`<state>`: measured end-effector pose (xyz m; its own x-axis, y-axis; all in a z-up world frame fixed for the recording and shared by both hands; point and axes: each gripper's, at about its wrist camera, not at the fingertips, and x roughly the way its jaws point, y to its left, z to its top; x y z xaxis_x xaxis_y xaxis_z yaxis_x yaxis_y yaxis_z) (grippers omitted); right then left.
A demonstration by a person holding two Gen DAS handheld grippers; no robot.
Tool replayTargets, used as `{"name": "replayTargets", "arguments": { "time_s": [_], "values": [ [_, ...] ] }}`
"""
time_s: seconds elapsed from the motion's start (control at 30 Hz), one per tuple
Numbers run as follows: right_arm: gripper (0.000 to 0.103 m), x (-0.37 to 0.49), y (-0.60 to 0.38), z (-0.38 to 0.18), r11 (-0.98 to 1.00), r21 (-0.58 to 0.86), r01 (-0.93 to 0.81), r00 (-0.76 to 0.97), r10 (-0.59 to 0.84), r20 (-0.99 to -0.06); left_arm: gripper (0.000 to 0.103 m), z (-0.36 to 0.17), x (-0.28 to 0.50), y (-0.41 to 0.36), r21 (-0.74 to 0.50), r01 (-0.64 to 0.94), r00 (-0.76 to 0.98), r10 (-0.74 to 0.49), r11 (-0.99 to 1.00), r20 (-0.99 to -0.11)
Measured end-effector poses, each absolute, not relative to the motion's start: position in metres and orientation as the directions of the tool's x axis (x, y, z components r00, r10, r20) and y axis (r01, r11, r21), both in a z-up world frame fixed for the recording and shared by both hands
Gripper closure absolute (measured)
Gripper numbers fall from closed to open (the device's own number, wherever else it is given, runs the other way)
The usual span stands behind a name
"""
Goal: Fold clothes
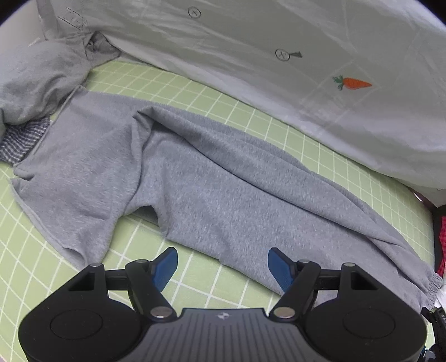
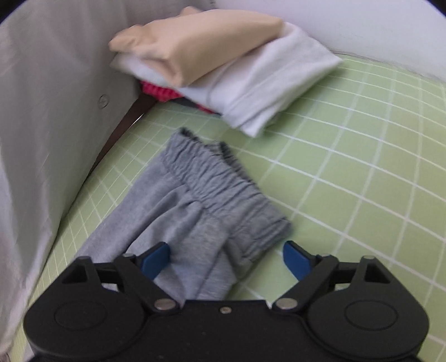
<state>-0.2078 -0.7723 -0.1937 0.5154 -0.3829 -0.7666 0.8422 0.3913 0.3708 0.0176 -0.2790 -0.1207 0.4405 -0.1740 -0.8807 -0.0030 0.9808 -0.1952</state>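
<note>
Grey trousers [image 1: 211,192] lie on your green grid mat [image 1: 278,125], legs not yet folded (waistband [image 2: 220,178] nearest the folded pile [image 2: 223,72]). Left gripper [image 1: 222,268] spread, empty, at the trousers' edge; right gripper [image 2: 225,259] spread astride the waistband, not pinching.

Left hand-held gripper [image 1: 223,266] and right hand-held gripper [image 2: 225,257] (both angled downward) gape wide.

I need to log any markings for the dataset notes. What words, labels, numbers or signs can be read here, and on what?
No readable words or numbers.
White shirt: embroidered carrot, a picture, no text.
Stitched label patch on it: too faint to read.
Left gripper: small emblem, no letters.
</note>
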Motion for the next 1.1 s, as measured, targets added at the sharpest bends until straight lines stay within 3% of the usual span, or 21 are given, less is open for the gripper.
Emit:
{"name": "replayTargets", "arguments": {
  "time_s": [0.03,0.1,0.17,0.53,0.57,0.6,0.63,0.7,0.8,0.87,1.1],
  "values": [
    [0.034,-0.207,-0.771,-0.194,0.404,0.371,0.836,0.523,-0.38,-0.763,0.031,-0.118,0.013,-0.275,-0.198,-0.01,0.447,-0.173,0.98,-0.878],
    [0.064,-0.209,-0.769,-0.193,0.435,0.381,0.816,0.547,-0.366,-0.753,0.031,-0.112,0.003,-0.268,-0.205,-0.034,0.461,-0.167,0.978,-0.872],
    [0.087,-0.217,-0.768,-0.189,0.459,0.346,0.818,0.537,-0.393,-0.747,0.03,-0.107,-0.008,-0.26,-0.212,-0.061,0.473,-0.159,0.975,-0.867],
    [0.095,-0.308,-0.816,-0.188,0.415,0.174,0.893,0.382,-0.492,-0.783,0.03,-0.1,-0.08,-0.196,-0.226,-0.239,0.493,-0.083,0.944,-0.866],
    [0.089,-0.311,-0.816,-0.187,0.421,0.168,0.891,0.379,-0.487,-0.787,0.03,-0.102,-0.083,-0.189,-0.225,-0.251,0.49,-0.077,0.942,-0.868],
    [0.075,-0.312,-0.814,-0.185,0.429,0.159,0.889,0.376,-0.486,-0.789,0.03,-0.104,-0.086,-0.181,-0.225,-0.263,0.485,-0.073,0.938,-0.871],
    [0.068,-0.311,-0.808,-0.18,0.437,0.148,0.887,0.373,-0.49,-0.788,0.03,-0.106,-0.086,-0.173,-0.229,-0.275,0.482,-0.073,0.934,-0.873],
    [0.033,-0.307,-0.787,-0.17,0.466,0.11,0.878,0.371,-0.518,-0.771,0.03,-0.11,-0.083,-0.159,-0.246,-0.289,0.479,-0.083,0.925,-0.874],
    [0.01,-0.291,-0.743,-0.155,0.519,0.08,0.851,0.397,-0.537,-0.745,0.03,-0.114,-0.071,-0.144,-0.257,-0.276,0.469,-0.103,0.926,-0.877],
    [0.001,-0.279,-0.711,-0.148,0.555,0.091,0.827,0.433,-0.523,-0.734,0.028,-0.116,-0.061,-0.142,-0.237,-0.226,0.467,-0.109,0.945,-0.878],
    [0.001,-0.239,-0.595,-0.151,0.674,0.127,0.728,0.511,-0.409,-0.756,0.025,-0.139,-0.03,-0.161,-0.153,0.007,0.413,-0.142,0.988,-0.9]
  ]
}}
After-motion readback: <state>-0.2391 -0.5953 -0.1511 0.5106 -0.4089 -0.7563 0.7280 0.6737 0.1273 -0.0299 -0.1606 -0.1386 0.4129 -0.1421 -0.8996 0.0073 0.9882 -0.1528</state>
